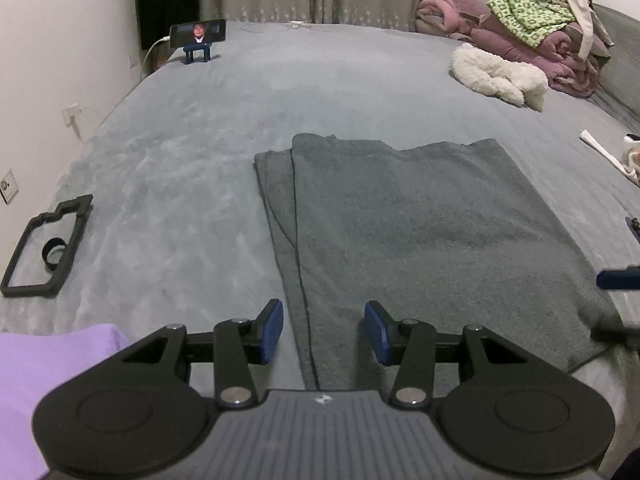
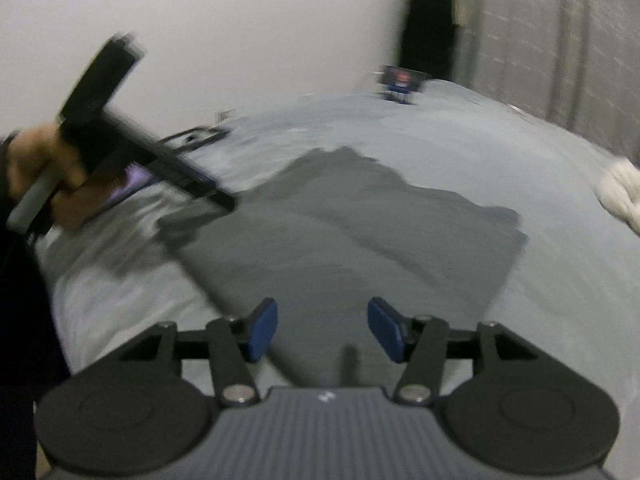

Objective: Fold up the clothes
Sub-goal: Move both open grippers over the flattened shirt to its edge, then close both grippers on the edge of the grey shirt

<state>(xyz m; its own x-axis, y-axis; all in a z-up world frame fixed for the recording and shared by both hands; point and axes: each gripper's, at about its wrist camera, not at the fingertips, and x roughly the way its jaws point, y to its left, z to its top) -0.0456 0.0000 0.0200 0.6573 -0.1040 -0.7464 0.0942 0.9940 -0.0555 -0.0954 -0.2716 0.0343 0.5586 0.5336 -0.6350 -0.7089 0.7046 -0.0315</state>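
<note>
Left tongs [image 1: 324, 332] (jaws apart) hover over folded grey garment [image 1: 400, 216].

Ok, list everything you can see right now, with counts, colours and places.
Folded dark grey garment: one, centre of bed.
Grey plush bedspread: one, covers bed.
Black rectangular plastic frame: one, bed's left edge.
Phone on blue stand: one, far left corner.
White fluffy fleece item: one, far right.
Mauve quilt: one, far right, under a clothes heap.
Green patterned garment: one, on that heap.
Lilac cloth: one, near left.
Left gripper: open, over garment's near edge.
Right gripper: open, above garment.
Left hand: holds left gripper's handle.
</note>
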